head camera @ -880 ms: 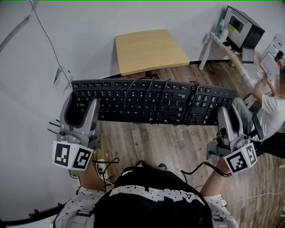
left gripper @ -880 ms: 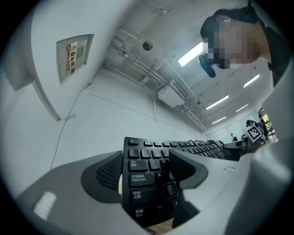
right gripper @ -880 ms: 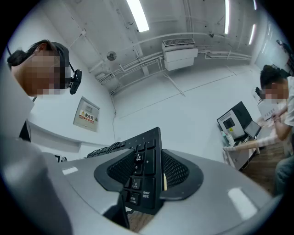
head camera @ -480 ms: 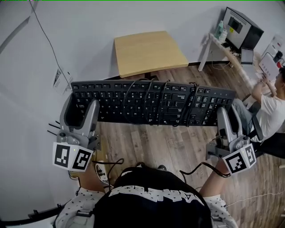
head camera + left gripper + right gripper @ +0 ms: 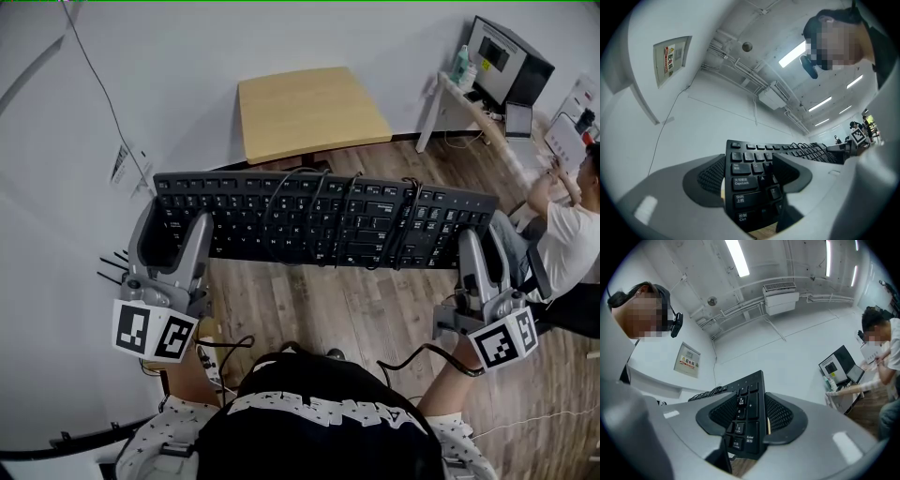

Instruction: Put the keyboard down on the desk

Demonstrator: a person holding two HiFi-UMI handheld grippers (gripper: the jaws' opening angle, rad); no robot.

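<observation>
Fingers [image 5: 705, 180] of my left gripper [image 5: 172, 231] and right gripper [image 5: 757, 416] stay closed on both ends of the keyboard [image 5: 323, 217]. It has barely shifted, hanging above the floor [image 5: 328, 309] just short of the surface's [image 5: 309, 108] near edge; set-down remains.

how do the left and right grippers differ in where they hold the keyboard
The left gripper clamps the keyboard's Caps Lock end; the right gripper clamps its numpad Enter end. The left gripper shows against the white wall, the right gripper over the wood floor. Both are shut on the keyboard, held in the air.
</observation>
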